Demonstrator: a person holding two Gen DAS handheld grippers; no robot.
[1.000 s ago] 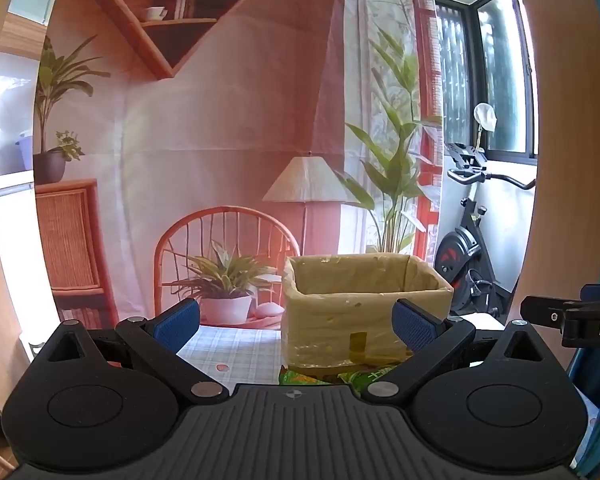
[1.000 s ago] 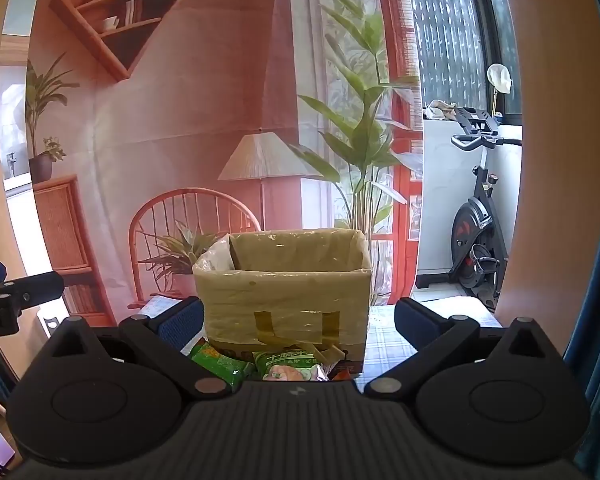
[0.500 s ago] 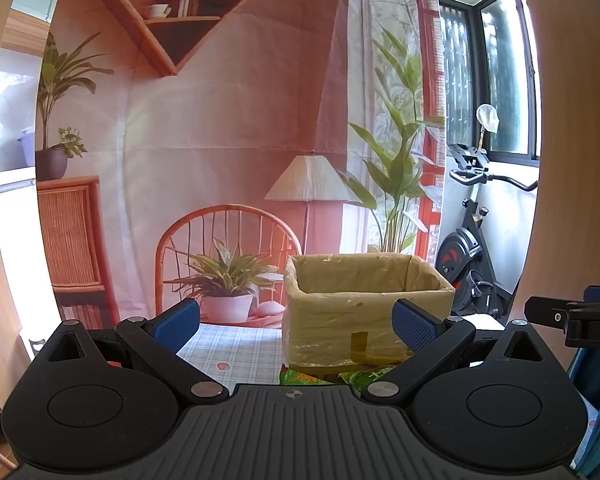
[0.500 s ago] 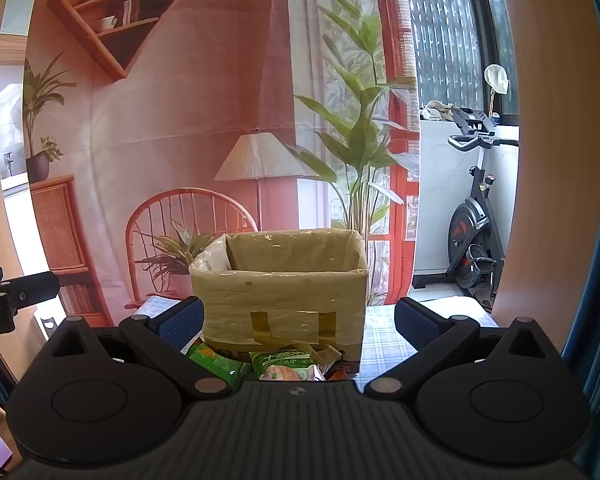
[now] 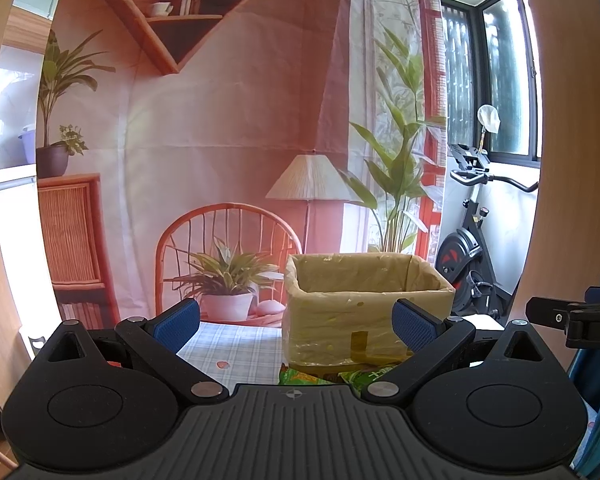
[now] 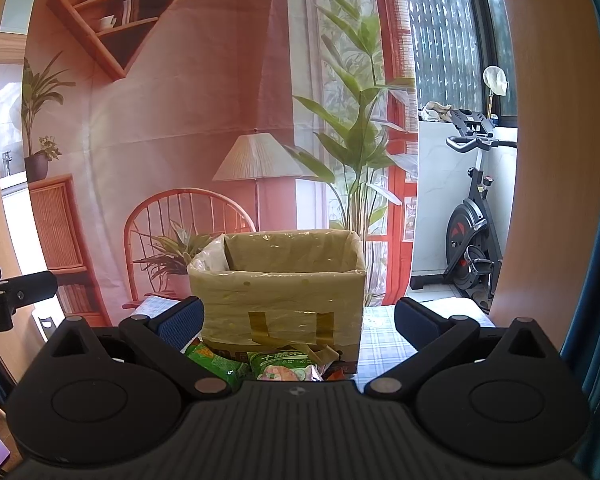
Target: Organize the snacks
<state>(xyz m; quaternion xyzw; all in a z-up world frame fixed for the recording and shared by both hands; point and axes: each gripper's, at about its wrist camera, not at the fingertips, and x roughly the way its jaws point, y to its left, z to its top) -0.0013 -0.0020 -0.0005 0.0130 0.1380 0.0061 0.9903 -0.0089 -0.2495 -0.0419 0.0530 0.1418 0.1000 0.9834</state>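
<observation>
A yellowish cardboard box (image 5: 364, 312) wrapped in plastic film stands open-topped on the checked tablecloth (image 5: 236, 352); it also shows in the right wrist view (image 6: 280, 300). Green snack packets (image 6: 220, 362) lie in front of the box, partly hidden by the gripper body; their edge shows in the left wrist view (image 5: 320, 378). My left gripper (image 5: 296, 324) is open and empty, held in front of the box. My right gripper (image 6: 298, 320) is open and empty, facing the box front. The right gripper's side (image 5: 576, 320) shows at the right edge of the left wrist view.
A printed backdrop (image 5: 228, 120) with a shelf, lamp and chair hangs behind the table. An exercise bike (image 6: 472, 248) stands at the back right by the window. A blue curtain (image 6: 596, 240) hangs at the right. The left gripper's side (image 6: 8, 300) shows at the left edge.
Both views have shifted slightly; the box sits a little lower and more to the left in the right wrist view. Both grippers stay open.
</observation>
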